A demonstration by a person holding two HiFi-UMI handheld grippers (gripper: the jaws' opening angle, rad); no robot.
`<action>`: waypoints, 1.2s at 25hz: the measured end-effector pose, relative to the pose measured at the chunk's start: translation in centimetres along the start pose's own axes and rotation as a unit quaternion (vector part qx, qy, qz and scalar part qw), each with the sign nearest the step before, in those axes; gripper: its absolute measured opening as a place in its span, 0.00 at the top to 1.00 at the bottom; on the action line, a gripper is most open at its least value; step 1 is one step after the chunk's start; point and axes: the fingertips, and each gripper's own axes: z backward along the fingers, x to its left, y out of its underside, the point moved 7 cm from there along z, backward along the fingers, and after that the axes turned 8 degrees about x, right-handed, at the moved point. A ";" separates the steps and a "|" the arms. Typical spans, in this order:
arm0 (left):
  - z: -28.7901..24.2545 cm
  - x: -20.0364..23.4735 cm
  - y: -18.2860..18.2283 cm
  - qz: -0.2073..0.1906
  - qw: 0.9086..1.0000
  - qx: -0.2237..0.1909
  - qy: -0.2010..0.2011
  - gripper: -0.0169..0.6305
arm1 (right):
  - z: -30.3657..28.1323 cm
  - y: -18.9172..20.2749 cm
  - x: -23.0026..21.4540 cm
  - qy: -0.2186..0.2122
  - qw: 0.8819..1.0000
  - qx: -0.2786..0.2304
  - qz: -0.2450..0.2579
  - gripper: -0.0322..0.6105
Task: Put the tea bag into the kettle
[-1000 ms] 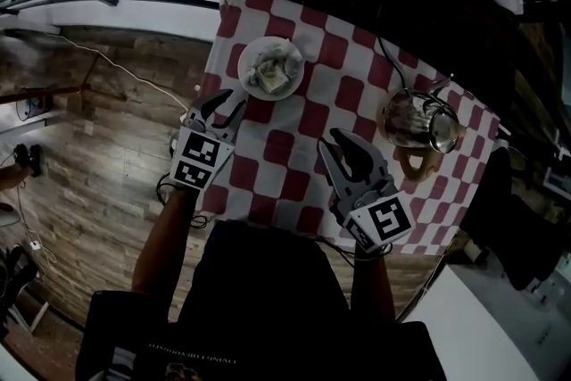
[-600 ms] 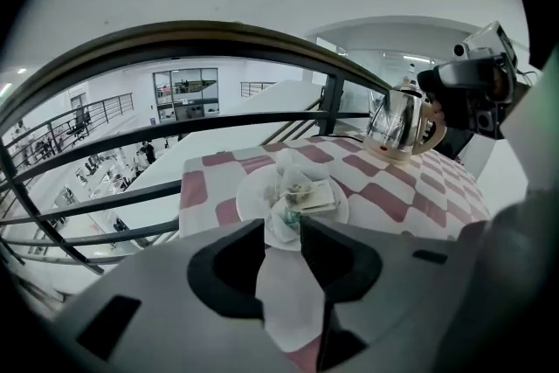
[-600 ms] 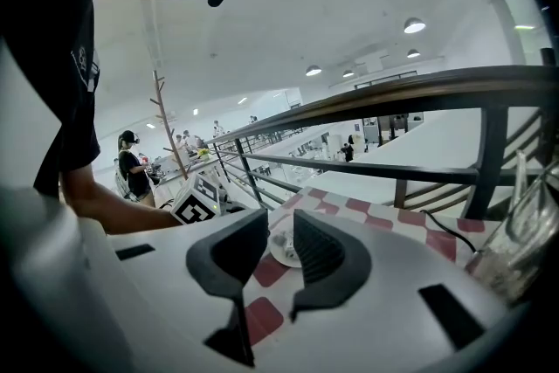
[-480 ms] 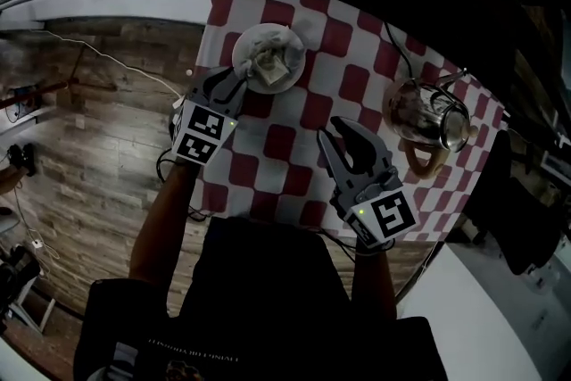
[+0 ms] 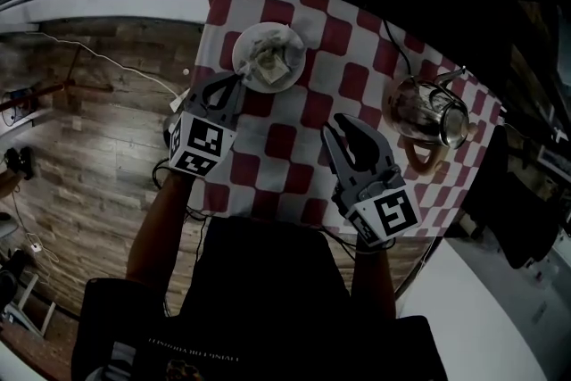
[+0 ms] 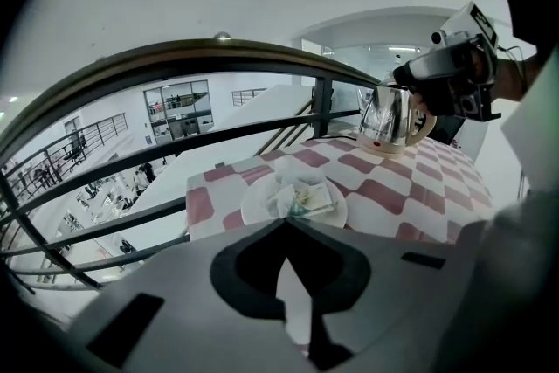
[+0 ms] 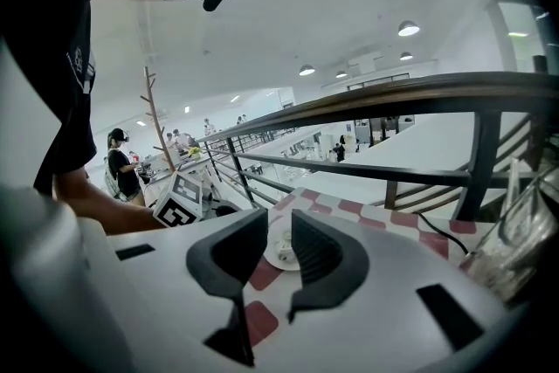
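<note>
The left gripper's [image 6: 286, 223] jaws, apart a second ago, have shut on nothing at the plate's [image 6: 253, 210] near rim, so the tea bag [image 6: 313, 197] lies there unpicked, while the right gripper [image 7: 279, 219] waits part-open and empty.

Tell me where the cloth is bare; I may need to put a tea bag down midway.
The checkered cloth is bare in the middle, between the plate and the kettle. Crowded: the right corner with kettle and cord, and the plate's near side, where the left gripper is.
</note>
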 end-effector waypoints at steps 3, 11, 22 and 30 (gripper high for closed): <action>1.3 -0.4 -0.4 -0.005 1.000 -0.011 -0.005 0.97 | 0.9 -0.3 0.1 0.013 1.000 -0.007 0.006 0.82; 4.7 -2.0 -2.2 -0.016 0.999 -0.049 -0.014 0.97 | 4.5 -0.7 -0.1 0.055 0.998 -0.024 0.017 0.82; 6.6 -5.6 -4.9 -0.032 0.997 -0.070 -0.029 0.97 | 11.1 -0.7 -2.6 0.099 0.993 -0.050 0.037 0.82; 8.2 -11.0 -5.9 -0.010 0.995 -0.067 -0.076 0.97 | 16.4 0.0 -6.4 0.084 0.992 -0.072 0.061 0.82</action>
